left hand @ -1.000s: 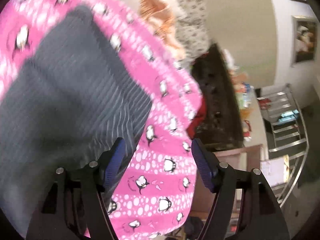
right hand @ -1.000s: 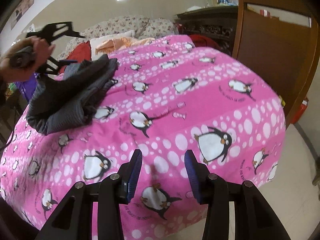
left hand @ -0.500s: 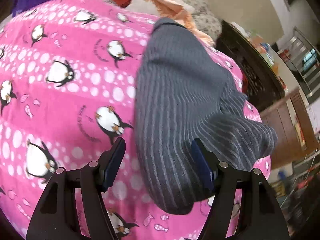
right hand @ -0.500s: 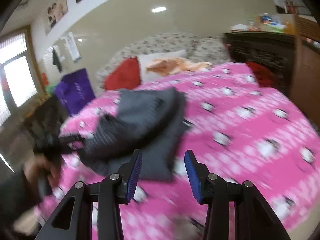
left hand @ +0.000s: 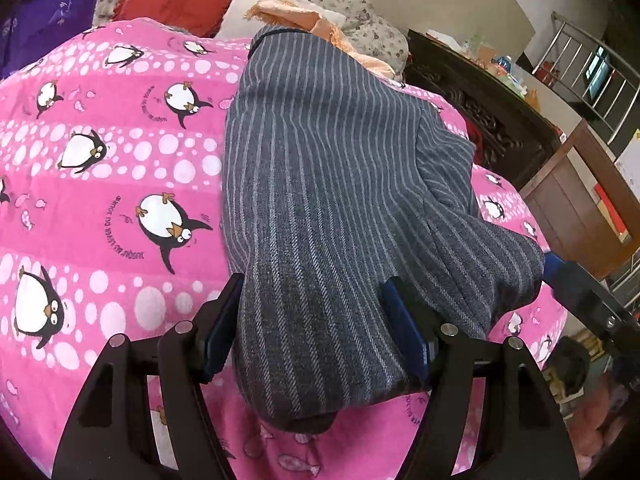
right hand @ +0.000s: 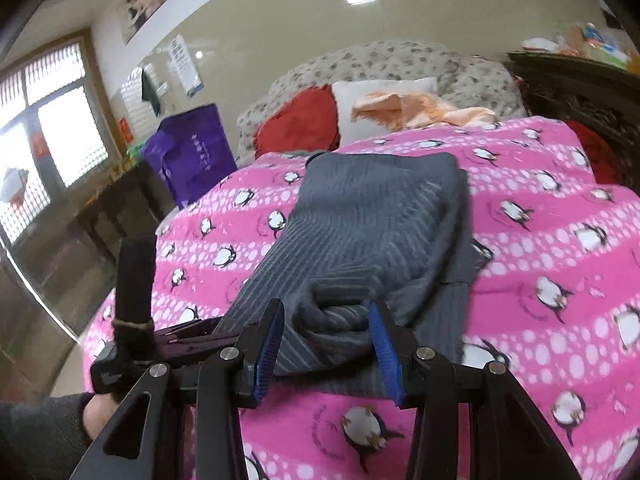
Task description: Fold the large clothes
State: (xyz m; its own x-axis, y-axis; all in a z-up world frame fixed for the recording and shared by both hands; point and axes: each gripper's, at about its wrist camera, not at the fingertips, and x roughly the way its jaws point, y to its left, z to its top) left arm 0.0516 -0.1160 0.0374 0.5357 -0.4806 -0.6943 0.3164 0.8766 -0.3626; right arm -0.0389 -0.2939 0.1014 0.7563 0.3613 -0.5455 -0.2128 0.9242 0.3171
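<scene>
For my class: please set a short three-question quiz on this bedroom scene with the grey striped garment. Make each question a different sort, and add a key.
1. True or false: the grey striped garment lies on the pink penguin blanket.
2. In the right wrist view, what colour is the cushion just left of the white pillow? A red, B green, C black.
3. Fill in: the bag with pale lettering is ____.
Key: 1 true; 2 A; 3 purple.

One grey striped garment point(left hand: 328, 184), one pink penguin blanket point(left hand: 100, 184), one red cushion point(right hand: 298, 124), one purple bag point(right hand: 188, 156).
</scene>
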